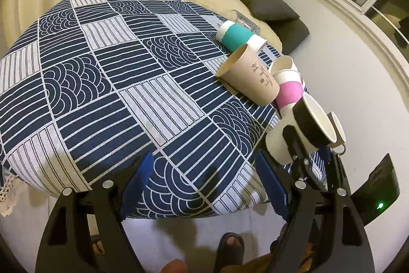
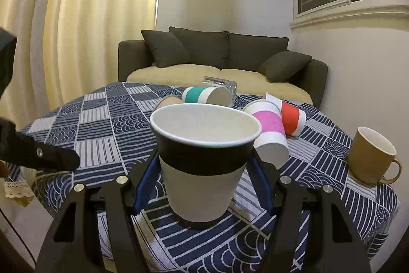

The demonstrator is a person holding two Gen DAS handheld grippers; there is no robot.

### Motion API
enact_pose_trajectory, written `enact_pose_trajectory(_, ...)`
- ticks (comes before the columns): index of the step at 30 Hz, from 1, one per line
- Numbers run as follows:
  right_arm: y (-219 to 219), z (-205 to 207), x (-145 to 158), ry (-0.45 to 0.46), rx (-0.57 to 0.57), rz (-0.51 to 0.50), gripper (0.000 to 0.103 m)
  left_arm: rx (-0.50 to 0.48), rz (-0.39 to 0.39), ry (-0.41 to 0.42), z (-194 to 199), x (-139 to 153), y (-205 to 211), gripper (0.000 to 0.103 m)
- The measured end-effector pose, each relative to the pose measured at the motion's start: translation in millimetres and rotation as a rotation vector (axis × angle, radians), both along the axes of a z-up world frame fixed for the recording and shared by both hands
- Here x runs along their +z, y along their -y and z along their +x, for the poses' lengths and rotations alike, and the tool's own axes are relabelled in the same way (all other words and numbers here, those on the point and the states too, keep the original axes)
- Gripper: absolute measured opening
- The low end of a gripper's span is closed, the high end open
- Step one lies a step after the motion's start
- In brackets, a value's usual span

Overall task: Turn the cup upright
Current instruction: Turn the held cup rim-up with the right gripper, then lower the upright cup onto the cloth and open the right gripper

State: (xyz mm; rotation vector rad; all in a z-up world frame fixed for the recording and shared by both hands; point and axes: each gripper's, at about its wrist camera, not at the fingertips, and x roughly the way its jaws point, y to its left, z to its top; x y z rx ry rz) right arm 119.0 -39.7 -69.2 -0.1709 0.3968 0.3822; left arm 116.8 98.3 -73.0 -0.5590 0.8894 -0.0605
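While the black cup (image 2: 202,157) stands upright on the tablecloth (image 2: 102,124), mouth up, the right gripper (image 2: 202,186) brackets its lower body, blue pads (image 2: 143,186) at either side; whether they press the wall I cannot tell. Behind it lie the pink cup (image 2: 268,129), red cup (image 2: 291,119), teal cup (image 2: 204,95) and a tan cup (image 1: 249,76), all on their sides. A brown mug (image 2: 370,155) stands upright to the right. The left gripper (image 1: 204,186) hangs wide and empty over the table's near edge.
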Motion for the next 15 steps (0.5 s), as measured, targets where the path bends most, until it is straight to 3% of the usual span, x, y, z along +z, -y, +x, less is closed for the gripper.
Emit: enact_pose_trajectory(15,2.1,-2.9,-3.2,-0.004,-0.006,-0.002,0.067,-0.014,0.009,-0.003,1.1,-1.2,4.0,0.080)
